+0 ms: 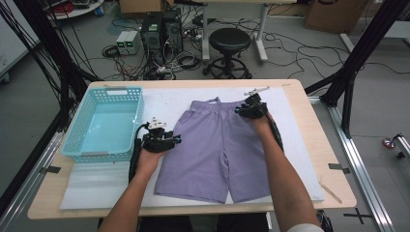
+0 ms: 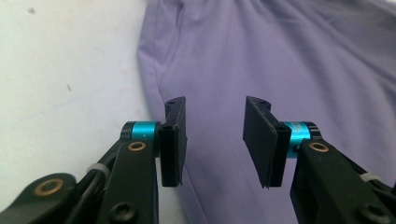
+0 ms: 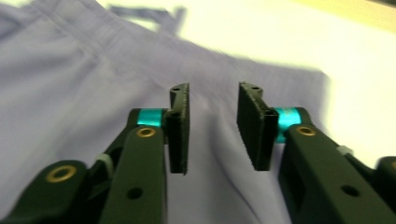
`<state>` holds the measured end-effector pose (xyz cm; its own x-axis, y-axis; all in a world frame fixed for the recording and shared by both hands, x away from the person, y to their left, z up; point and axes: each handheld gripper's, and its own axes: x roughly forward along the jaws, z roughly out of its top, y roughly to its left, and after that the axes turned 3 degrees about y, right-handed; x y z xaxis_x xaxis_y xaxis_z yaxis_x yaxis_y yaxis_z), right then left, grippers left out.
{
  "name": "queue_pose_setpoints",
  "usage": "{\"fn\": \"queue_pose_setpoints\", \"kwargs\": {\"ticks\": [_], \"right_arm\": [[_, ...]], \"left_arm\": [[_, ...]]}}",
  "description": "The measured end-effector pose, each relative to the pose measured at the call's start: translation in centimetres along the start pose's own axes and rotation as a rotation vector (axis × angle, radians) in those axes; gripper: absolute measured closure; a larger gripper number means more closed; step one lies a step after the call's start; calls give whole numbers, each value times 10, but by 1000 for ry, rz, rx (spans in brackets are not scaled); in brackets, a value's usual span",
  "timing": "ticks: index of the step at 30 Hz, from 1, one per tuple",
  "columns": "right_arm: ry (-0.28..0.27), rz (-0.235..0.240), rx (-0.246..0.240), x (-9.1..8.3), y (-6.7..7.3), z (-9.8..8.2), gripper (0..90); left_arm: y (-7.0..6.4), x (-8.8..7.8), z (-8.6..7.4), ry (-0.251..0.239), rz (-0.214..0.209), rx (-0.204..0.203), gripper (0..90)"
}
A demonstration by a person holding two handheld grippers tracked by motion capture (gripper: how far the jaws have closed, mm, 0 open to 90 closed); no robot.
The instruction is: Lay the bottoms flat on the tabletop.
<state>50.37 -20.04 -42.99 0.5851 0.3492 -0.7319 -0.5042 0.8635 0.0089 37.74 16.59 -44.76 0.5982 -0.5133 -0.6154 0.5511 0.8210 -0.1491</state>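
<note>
Two grippers work over one pair of purple shorts [image 1: 217, 145] spread flat on a white mat [image 1: 96, 188] on the table [image 1: 309, 111]. Farthest left stands a light blue basket [image 1: 77, 130], well apart from the cloth's far side but just beside the left hand.

Next comes the left gripper [image 1: 175, 140], low at the left side seam of the shorts, about halfway down the leg. In the left gripper view its jaws stand apart with purple fabric lying beneath the gap and nothing pinched between the pads; the seam's edge runs just to the left of the left pad [image 2: 173, 140].

The shorts lie with their long axis running away from the person, waistband at the far end and leg hems at the near end.

At the right, the right gripper [image 1: 244, 110] sits at the waistband's right corner, the farther of the two. Its jaws are likewise parted over cloth, gripping nothing, with the pads [image 3: 180, 130] above a soft ridge of fabric.

Judging by this, each gripper already sits over its own edge, so the coming move likely turns on closing down onto the cloth directly below rather than on reaching sideways.
</note>
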Motion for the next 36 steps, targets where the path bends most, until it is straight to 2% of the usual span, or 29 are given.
{"fn": "queue_pose_setpoints", "kwargs": {"ticks": [1,2,3,4,5,6,7,8,9,10,13,15,18,20,23,25,26,28,31,32,34,36], "right_arm": [[24,-1,7,-5,-7,-6,712],[74,-9,9,-11,-20,-20,752],[74,-9,9,-11,-20,-20,752],[90,-30,32,-17,-29,-33,761],[90,-30,32,-17,-29,-33,761],[124,-39,40,-17,-33,-37,752],[106,-43,43,-18,-36,-42,750],[101,-90,25,-20,-38,-46,751],[92,-105,23,-22,-40,-49,749],[95,-143,51,-26,-44,-53,729],[78,-143,74,-33,-48,-58,729],[41,-112,80,-42,-50,-64,729],[5,-73,74,-57,-49,-74,724],[-21,-67,80,-68,-48,-82,689],[-45,-57,86,-86,-47,-95,647],[-50,-38,79,-99,-47,-106,620],[-48,-8,82,-111,-45,-118,601],[-43,9,80,-116,-44,-125,601],[-15,53,55,-128,-37,-146,634],[-8,71,47,-131,-34,-153,663],[2,122,25,-134,-27,-172,700],[3,132,10,-133,-25,-177,712]], "left_arm": [[-1,2,-2,4,-2,7,602],[-2,4,-3,11,-4,14,610],[-3,5,-4,15,-10,12,610],[-4,7,-5,22,-12,16,610],[-5,8,-6,26,-9,19,610],[-5,10,-6,37,-7,29,610],[-6,11,-6,43,-4,28,609],[-6,11,-6,43,0,31,610],[-6,11,-6,44,-1,33,609],[-6,11,-6,44,1,33,605],[-6,10,-6,42,4,30,596],[-4,9,-6,32,12,19,581],[-1,4,-3,-28,10,-2,577],[0,2,2,-57,4,7,591],[1,9,15,-57,-8,31,609],[2,15,25,-45,-18,41,625],[2,18,28,-47,-19,42,635],[2,25,32,-31,-18,41,643],[2,33,29,38,-4,30,648],[1,33,28,48,2,24,648],[0,32,23,29,19,14,637],[0,29,21,53,26,-1,610]]}}
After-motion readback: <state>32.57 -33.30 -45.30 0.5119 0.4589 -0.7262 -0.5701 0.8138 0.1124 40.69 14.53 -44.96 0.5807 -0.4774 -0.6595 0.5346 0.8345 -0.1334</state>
